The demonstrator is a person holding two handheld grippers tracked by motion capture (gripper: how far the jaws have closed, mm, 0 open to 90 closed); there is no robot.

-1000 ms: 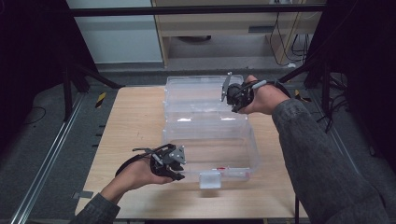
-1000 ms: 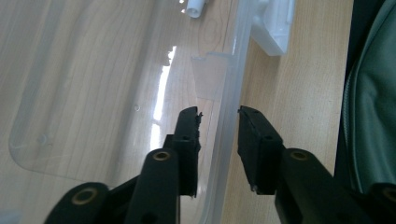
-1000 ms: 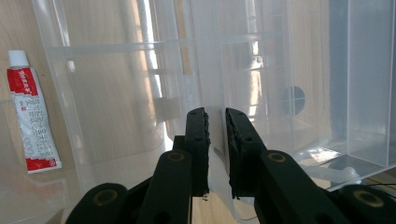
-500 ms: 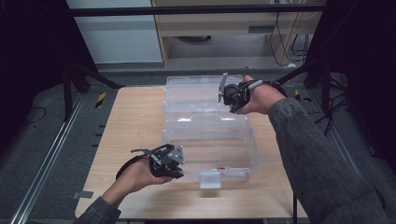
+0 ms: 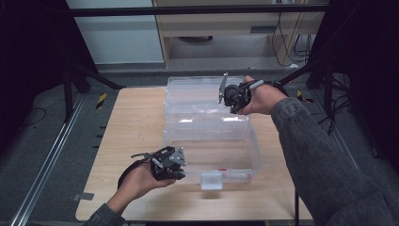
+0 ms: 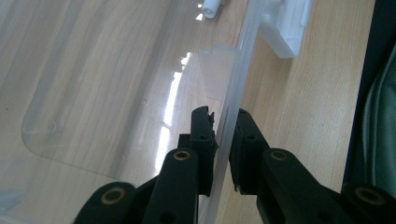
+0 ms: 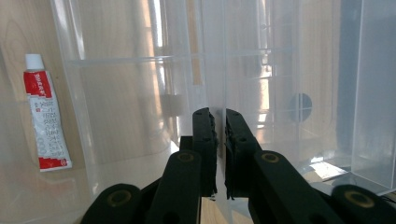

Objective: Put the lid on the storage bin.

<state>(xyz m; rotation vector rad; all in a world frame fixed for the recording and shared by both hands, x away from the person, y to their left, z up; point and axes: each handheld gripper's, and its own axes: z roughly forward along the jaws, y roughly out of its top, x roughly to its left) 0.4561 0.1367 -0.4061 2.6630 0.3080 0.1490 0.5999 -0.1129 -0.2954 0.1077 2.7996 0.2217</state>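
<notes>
A clear plastic box (image 5: 256,155) stands on the wooden table with its lid (image 5: 197,96) raised at the far side. My left gripper (image 5: 180,173) is at the box's front left corner. Its jaws have just been closing, and the pads now press on the box's front wall (image 6: 225,121). My right gripper (image 5: 226,95) is at the lid's right end. Its jaws have just closed further and are shut on the lid's thin clear edge (image 7: 220,93). A red and white tube (image 7: 46,119) lies inside the box.
A white latch (image 5: 211,180) hangs on the box's front wall, also seen as the latch (image 6: 285,25) ahead of the left jaws. Bare wooden table (image 5: 134,122) lies left of the box. Dark frame legs and cables stand beyond the table's far edge.
</notes>
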